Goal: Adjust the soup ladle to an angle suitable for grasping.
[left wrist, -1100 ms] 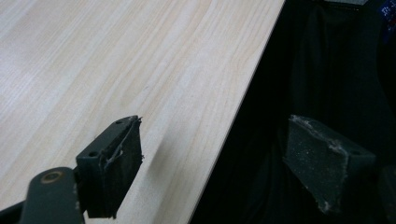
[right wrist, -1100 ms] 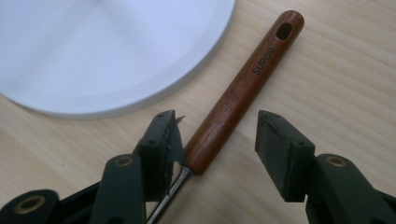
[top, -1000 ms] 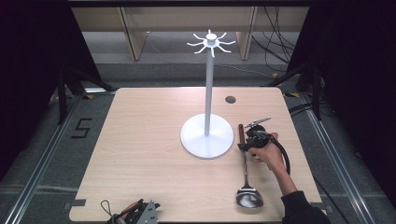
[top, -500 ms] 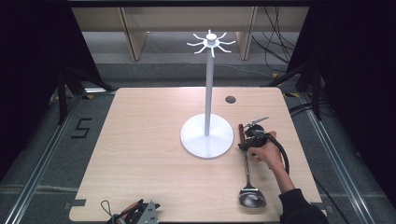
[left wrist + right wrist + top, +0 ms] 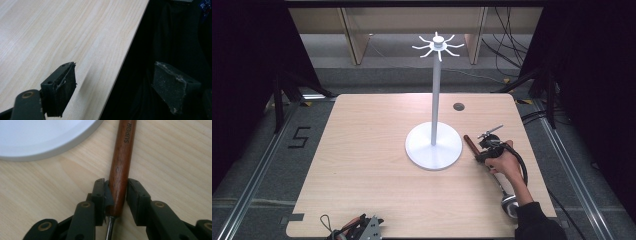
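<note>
High view: we work at a pale wooden table (image 5: 362,165).
Nearest us, our left gripper (image 5: 357,231) lies at the table's front edge, its jaws spread wide on nothing. Farther right, our right gripper (image 5: 117,192) has its jaws closed on the brown wooden handle of a metal ladle (image 5: 122,157), lying flat just beside the round base of a tall white hook stand (image 5: 434,145).

A lab-like recording bay: a bare wooden tabletop (image 5: 362,165) ringed by black curtains (image 5: 242,75), floor rails (image 5: 254,175), a floor mark "5" (image 5: 298,137), and loose cables (image 5: 507,45) behind.
</note>
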